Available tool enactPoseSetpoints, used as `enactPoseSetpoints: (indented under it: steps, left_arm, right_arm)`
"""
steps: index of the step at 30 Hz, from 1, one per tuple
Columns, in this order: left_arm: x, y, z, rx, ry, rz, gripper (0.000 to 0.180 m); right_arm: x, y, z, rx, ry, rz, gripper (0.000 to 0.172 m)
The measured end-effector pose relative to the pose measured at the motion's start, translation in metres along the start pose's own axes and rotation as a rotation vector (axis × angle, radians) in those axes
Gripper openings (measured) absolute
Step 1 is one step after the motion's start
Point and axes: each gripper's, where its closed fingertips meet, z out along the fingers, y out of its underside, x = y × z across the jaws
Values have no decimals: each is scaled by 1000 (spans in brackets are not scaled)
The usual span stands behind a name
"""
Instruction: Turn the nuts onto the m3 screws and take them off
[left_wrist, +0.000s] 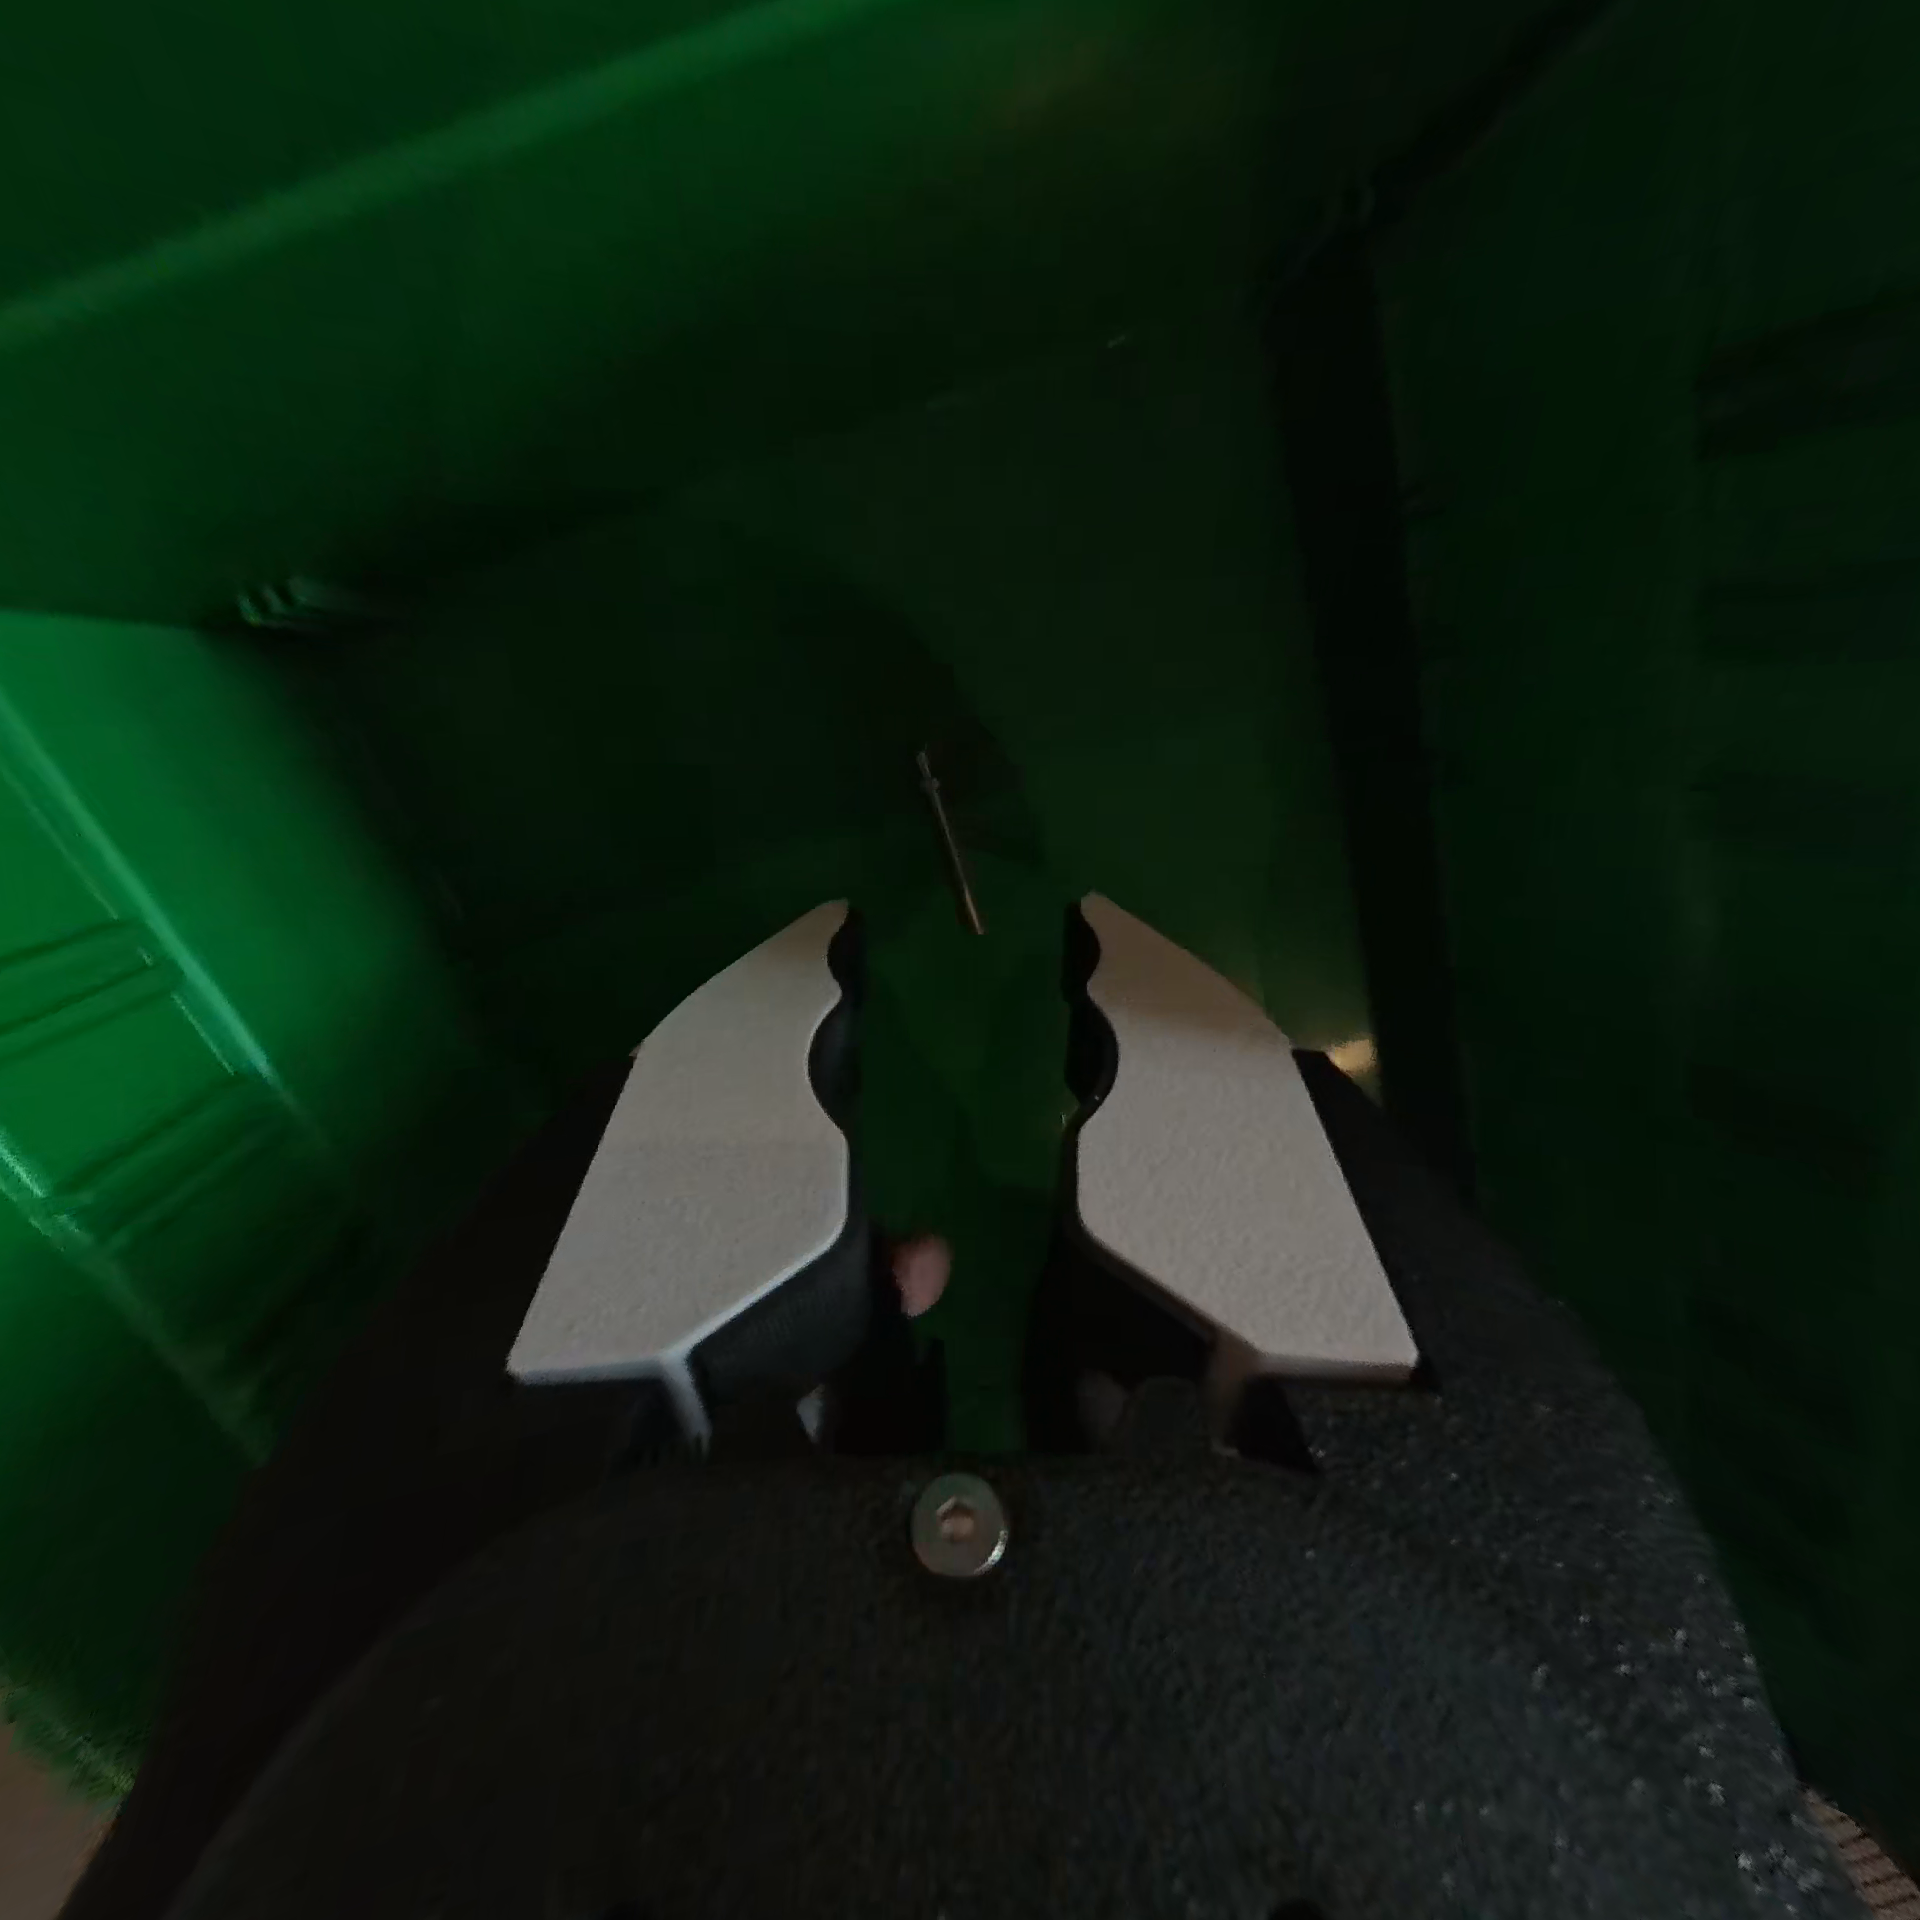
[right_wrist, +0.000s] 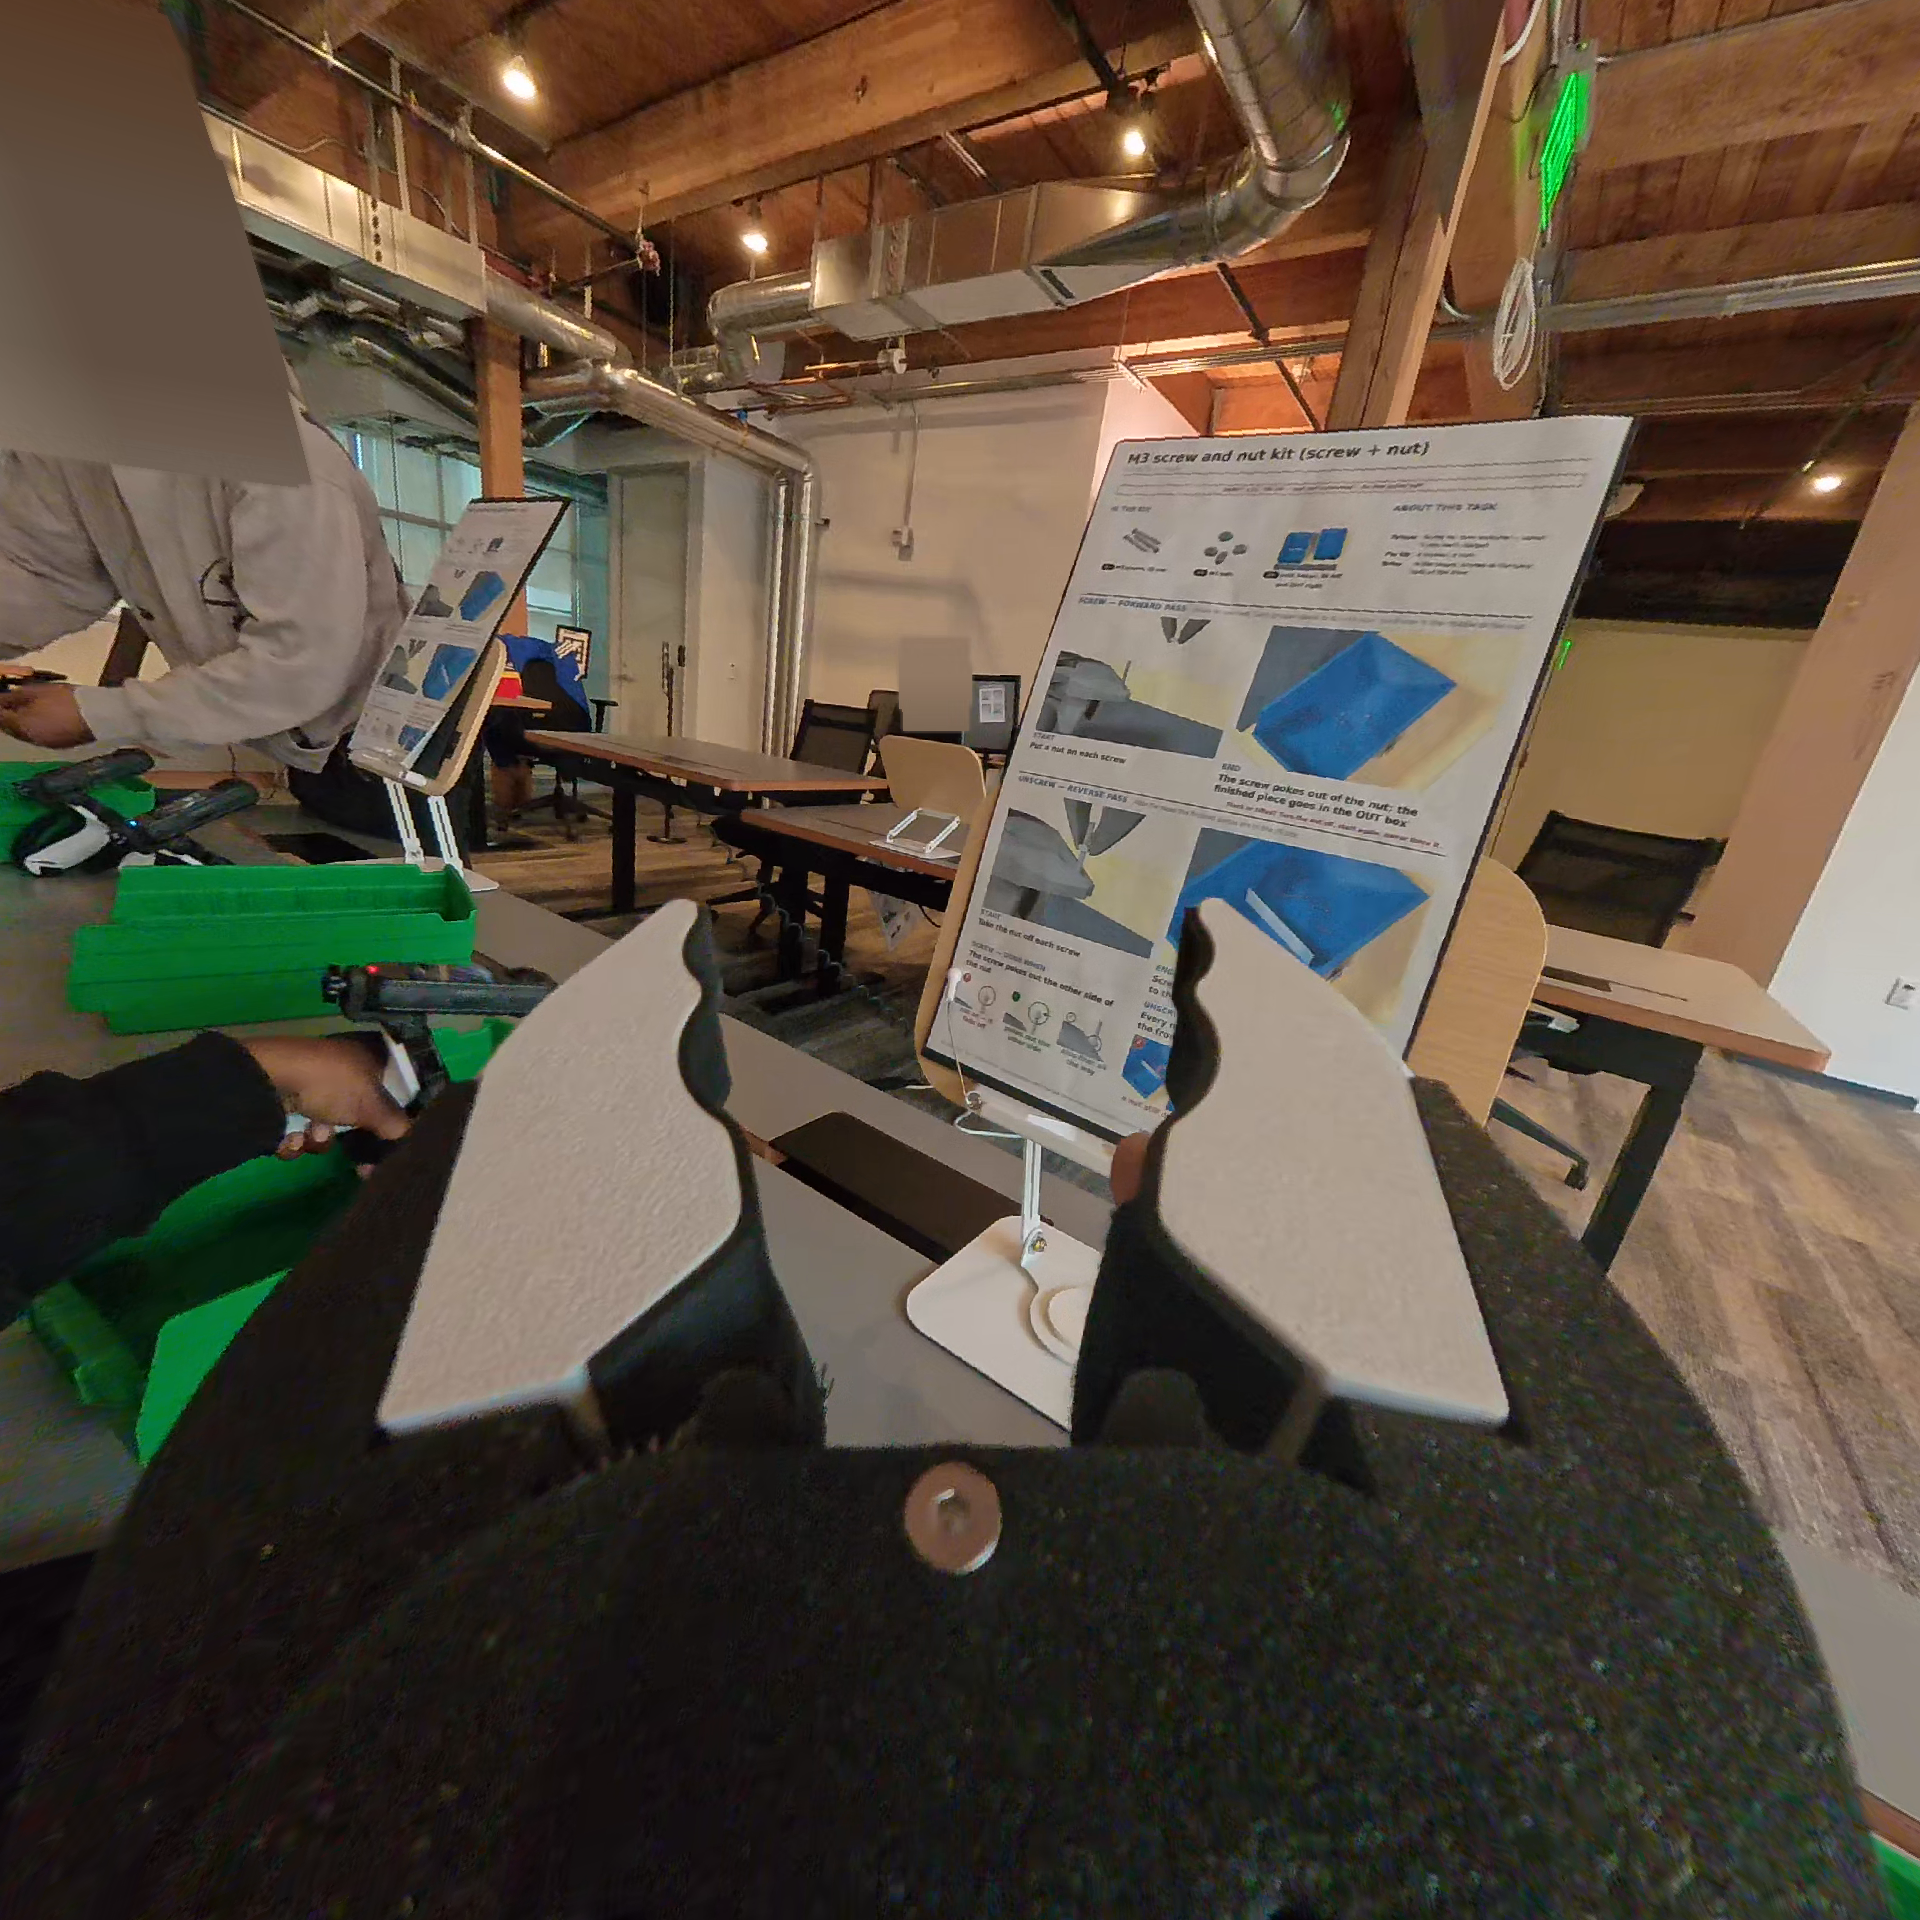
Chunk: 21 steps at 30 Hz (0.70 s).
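My left gripper (left_wrist: 961, 920) hangs part-open inside a green bin (left_wrist: 208, 883), an M3 screw (left_wrist: 951, 842) at twelve o'clock, ungripped. My right gripper (right_wrist: 945, 935) gapes empty before a printed instruction sheet (right_wrist: 1299, 748).

- The left gripper (left_wrist: 961, 914) is deep inside a green bin (left_wrist: 312, 416). Green walls stand close on the left, the far side and the right.
- A thin screw (left_wrist: 951, 842) lies on the bin floor, just past the fingertips. The gap between the two fingers is narrow, and nothing is in it.
- The right gripper (right_wrist: 940, 935) is up in the air with its fingers wide apart. Nothing is between them.
- An instruction board on a stand (right_wrist: 1299, 727) stands near, ahead and to the right.
- The grey table (right_wrist: 894, 1309) ahead is bare up to the stand's foot.
- Stacked green bins (right_wrist: 270, 935) block the left side.
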Motion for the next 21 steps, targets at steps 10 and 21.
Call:
enactPoseSetpoints:
  steps: [10,21]
  left_arm:
    - [-3,-1,7,-12,-22,-11,21]
    - [2,1,10,-13,-30,9,7]
  right_arm:
    - [5,-2,-3,15,20,3,82]
    - [7,-1,-4,14,33,5,82]
